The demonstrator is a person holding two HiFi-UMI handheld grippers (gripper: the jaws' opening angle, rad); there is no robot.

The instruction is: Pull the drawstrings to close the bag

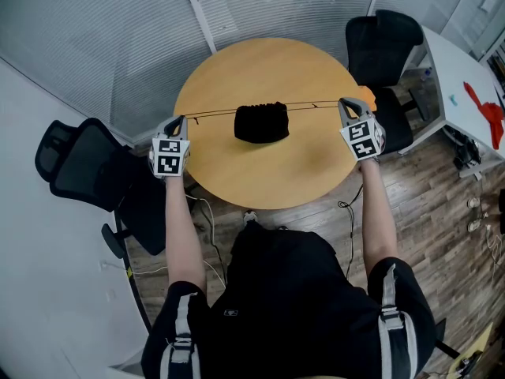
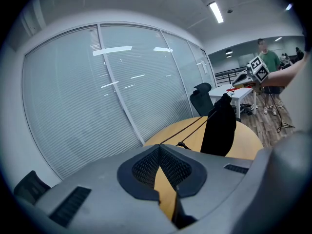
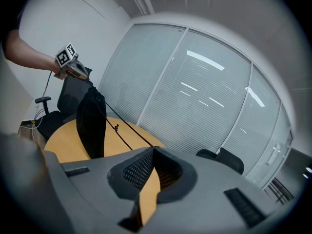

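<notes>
Bag, table centre: solid black, no pattern. Drawstrings, out to 9 and 3 o'clock from the bag: thin, dark brown-black. Round table: plain honey-tan wood. Left gripper, 9 o'clock: grey body, black mesh-textured pads, white cube with black square markers. Right gripper, 3 o'clock: same grey, same black-on-white cube. Chairs at 8 o'clock and 1 o'clock: black. Blinds, 11 o'clock: pale grey, fine horizontal slats. Floor, 4 o'clock: brown wood planks. Desk, 2 o'clock: white, with a red patch. Person's top, 6 o'clock: black, light grey sleeve stripes.
</notes>
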